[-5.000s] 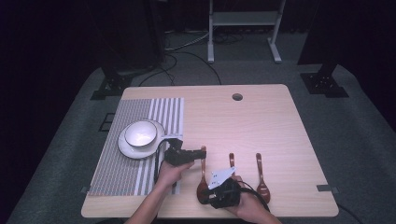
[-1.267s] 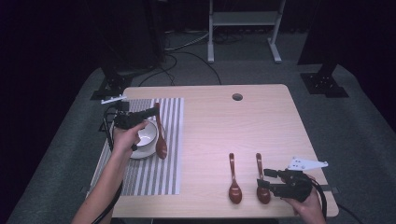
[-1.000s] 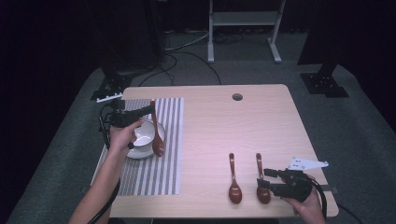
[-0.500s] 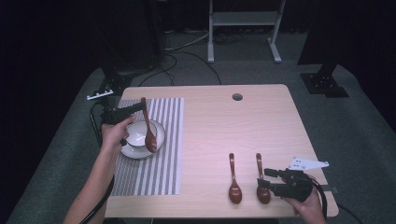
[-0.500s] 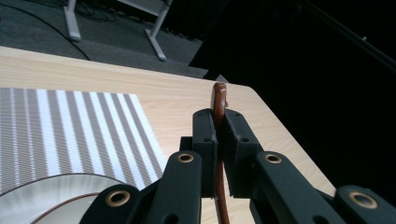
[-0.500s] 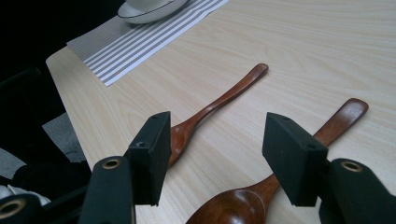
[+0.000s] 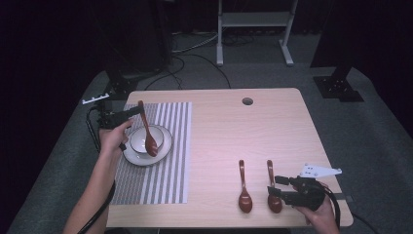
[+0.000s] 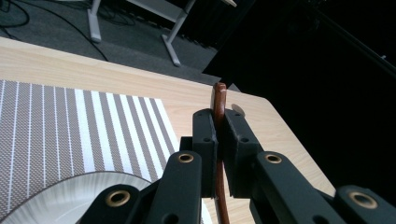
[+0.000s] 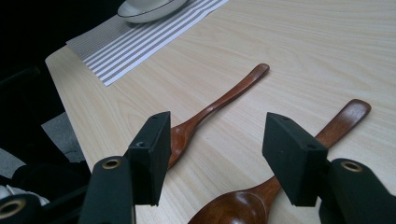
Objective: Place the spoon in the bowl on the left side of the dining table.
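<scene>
The likeliest trouble at this point, as I judged it, was the held wooden spoon (image 7: 147, 130) slipping or swinging: the left gripper (image 7: 127, 114) pinched it high on the thin handle, so the heavier scoop hung down over the bowl (image 7: 144, 139) and could pivot between the pads, knock the bowl's rim, or drop hard enough to shift the bowl on its plate (image 7: 165, 146). A release made too far to the side of the bowl would leave the spoon on the striped placemat (image 7: 165, 175) instead. The left gripper was clenched tight on that handle, its pads (image 8: 205, 140) pressed on either side of the wood, with the scoop reaching into the bowl as seen from above. Well apart from the bowl, toward the near right corner of the table (image 7: 272, 126), the right gripper (image 7: 275, 185) hovered with its jaws parted and grasping nothing; two more spoons lay there, the left spoon (image 9: 212, 112) and the right spoon (image 9: 289, 172), and its jaws straddled the latter's scoop end without gripping it.
</scene>
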Demonstrator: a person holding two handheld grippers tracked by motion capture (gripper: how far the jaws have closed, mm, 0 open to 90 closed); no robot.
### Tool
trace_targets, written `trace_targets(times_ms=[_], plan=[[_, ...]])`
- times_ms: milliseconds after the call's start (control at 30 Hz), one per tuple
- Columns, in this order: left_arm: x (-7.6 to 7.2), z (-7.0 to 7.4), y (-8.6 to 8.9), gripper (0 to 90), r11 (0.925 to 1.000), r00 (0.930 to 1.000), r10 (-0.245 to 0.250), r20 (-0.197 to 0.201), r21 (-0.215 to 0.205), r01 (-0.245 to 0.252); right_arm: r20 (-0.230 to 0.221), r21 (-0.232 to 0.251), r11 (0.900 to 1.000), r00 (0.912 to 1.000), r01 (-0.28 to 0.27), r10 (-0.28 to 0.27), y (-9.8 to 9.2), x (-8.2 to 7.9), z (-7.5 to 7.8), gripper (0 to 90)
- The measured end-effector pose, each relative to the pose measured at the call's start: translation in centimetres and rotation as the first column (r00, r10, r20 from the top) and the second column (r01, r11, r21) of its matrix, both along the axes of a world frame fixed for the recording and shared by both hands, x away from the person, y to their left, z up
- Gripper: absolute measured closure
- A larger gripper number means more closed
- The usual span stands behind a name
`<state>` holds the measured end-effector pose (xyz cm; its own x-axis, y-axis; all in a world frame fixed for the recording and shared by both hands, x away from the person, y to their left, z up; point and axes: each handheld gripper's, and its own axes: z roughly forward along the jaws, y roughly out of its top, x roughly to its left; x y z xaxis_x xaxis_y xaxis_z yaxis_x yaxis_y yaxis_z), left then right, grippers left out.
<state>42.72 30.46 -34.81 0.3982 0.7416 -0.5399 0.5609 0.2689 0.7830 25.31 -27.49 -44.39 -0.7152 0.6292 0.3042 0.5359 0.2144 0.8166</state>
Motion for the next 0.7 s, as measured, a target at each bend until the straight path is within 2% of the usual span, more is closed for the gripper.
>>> trace_targets(times_ms=[367,700], plan=[[0.6,0.2,0.6,84.1,0.9989,0.9989,0.045,-0.010,0.007,-0.045,0.008,0.001,1.000,1.0000,0.006,-0.006,-0.2,-0.1,0.0,41.0],[0.9,-0.4,1.8,84.1,0.9932,0.9931,0.116,-0.018,0.010,-0.116,0.008,0.001,1.000,1.0000,0.004,-0.004,0.0,-0.1,0.1,40.9]])
